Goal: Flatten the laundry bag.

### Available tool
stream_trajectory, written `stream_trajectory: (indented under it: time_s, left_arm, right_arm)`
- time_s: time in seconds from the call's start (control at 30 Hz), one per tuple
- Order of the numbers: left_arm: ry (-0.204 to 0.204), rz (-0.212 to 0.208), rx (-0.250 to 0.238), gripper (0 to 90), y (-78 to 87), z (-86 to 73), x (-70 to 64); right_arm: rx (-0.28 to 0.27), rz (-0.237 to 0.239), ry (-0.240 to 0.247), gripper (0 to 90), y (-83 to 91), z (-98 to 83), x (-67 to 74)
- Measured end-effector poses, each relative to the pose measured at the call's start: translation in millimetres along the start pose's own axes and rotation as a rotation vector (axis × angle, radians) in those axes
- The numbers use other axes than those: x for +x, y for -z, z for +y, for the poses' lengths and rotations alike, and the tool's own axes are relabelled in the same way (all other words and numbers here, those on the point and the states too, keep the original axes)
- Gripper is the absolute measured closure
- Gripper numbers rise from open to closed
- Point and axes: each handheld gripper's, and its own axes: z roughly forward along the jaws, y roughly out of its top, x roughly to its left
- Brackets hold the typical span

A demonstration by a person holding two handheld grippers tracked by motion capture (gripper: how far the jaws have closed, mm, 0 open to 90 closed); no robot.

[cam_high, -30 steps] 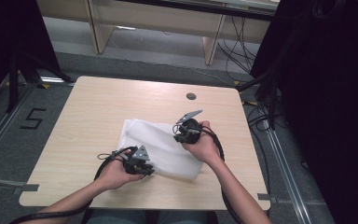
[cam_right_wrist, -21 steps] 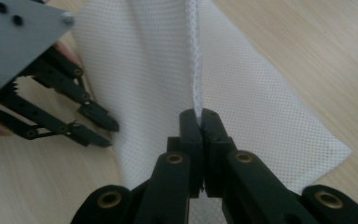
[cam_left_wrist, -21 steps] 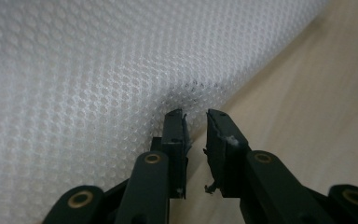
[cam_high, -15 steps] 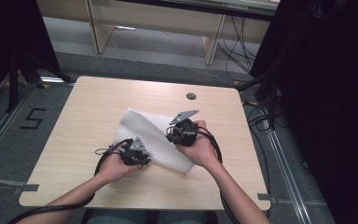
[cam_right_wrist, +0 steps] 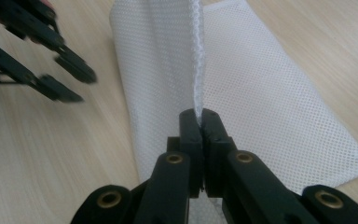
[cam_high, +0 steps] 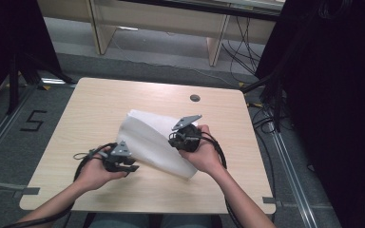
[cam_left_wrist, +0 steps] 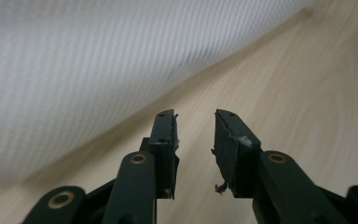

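A white mesh cloth (cam_high: 152, 142) lies in the middle of the wooden table (cam_high: 100, 104). My right gripper (cam_high: 173, 140) is shut on the cloth's stitched edge (cam_right_wrist: 197, 70) and holds it up, so the cloth stands in a fold over its flat part (cam_right_wrist: 279, 107). Just off the cloth's left side, my left gripper (cam_high: 130, 166) is open, and nothing sits between its jaws (cam_left_wrist: 196, 119). The raised cloth (cam_left_wrist: 74, 60) hangs close above and in front of them. The left gripper (cam_right_wrist: 51, 63) appears blurred at the upper left of the right gripper view.
A round cable hole (cam_high: 195, 98) sits near the table's far edge. Black cables loop by each hand at the near edge. A floor mark "5" (cam_high: 33, 121) lies left of the table; dark drapes and cables stand at the right.
The left gripper has slid left off the cloth and now stands open. The right gripper has shifted slightly left, raising the cloth's edge into a taller fold.
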Motion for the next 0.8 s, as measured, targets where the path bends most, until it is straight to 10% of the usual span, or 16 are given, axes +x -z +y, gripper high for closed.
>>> stream_trajectory:
  time_s: [0.3,0.8]
  left_arm:
    - [0.089,0.075,-0.022,69.3,40.2,-33.9,19.6]
    - [0.183,0.073,-0.037,71.0,36.5,-38.8,32.7]
  right_arm:
    - [-0.010,-0.004,0.031,89.8,7.4,3.3,5.2]
    - [-0.018,0.077,0.120,89.8,14.9,-7.8,35.3]
